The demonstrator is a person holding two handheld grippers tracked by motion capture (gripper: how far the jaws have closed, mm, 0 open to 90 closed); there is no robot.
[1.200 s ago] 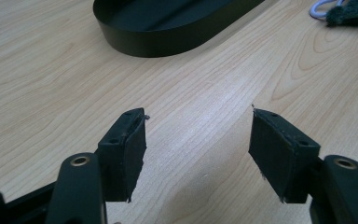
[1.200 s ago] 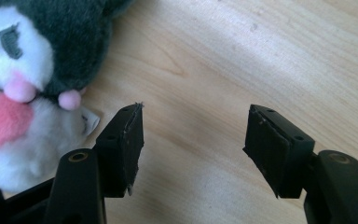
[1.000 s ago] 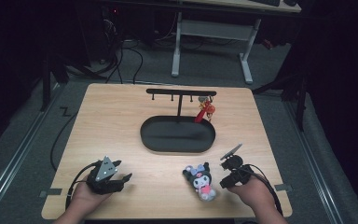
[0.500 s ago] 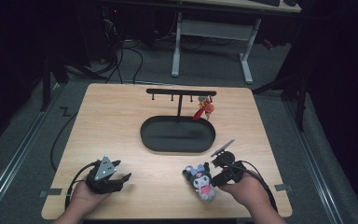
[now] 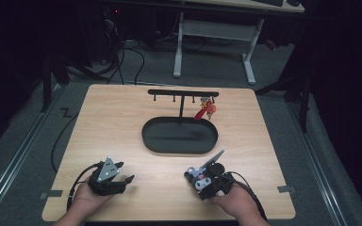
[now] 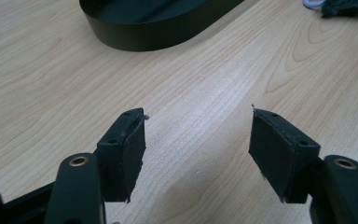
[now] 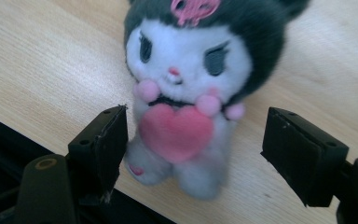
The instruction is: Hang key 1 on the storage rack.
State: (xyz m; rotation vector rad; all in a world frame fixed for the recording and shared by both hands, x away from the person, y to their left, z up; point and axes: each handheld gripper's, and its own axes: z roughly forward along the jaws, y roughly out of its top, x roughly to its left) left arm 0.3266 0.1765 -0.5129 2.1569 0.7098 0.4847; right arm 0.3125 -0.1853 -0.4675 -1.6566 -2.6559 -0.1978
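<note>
Left hand-held gripper (image 5: 125, 181) sits near the front-left corner of the bench (image 5: 113, 127), held by the person's left hand (image 5: 87, 200). Jaws spread wide, nothing between them. In the left gripper view its pads (image 6: 126, 154) hang over bare wood grain, with the black oval tray (image 6: 158, 23) further ahead.

Centre of the bench: the black oval tray (image 5: 148, 136) lies flat, shallow rim, nothing visible inside. Rising at its far edge is a black T-shaped hook rack (image 5: 183, 93) with a row of small hooks under the bar. A red charm (image 5: 205, 109) hangs from a hook near the bar's right end, dangling above the tray's far right edge.

Front right: the plush toy (image 5: 195, 176), dark-hooded, white face, pink heart on its chest, lies on the bench near the front edge, well apart from the tray. Right hand-held gripper (image 5: 202, 181) is right at it, held by the person's right hand (image 5: 235, 202). In the right gripper view the plush toy (image 7: 186, 93) sits between the two pads (image 7: 107, 140). Left pad is just beside the toy's side; right pad stands clear with wood showing in the gap. Those jaws have just been opening, now spread wide with the toy between them and no pinch on it. Toy's feet point toward the front edge of the bench, head away from the gripper.
</note>
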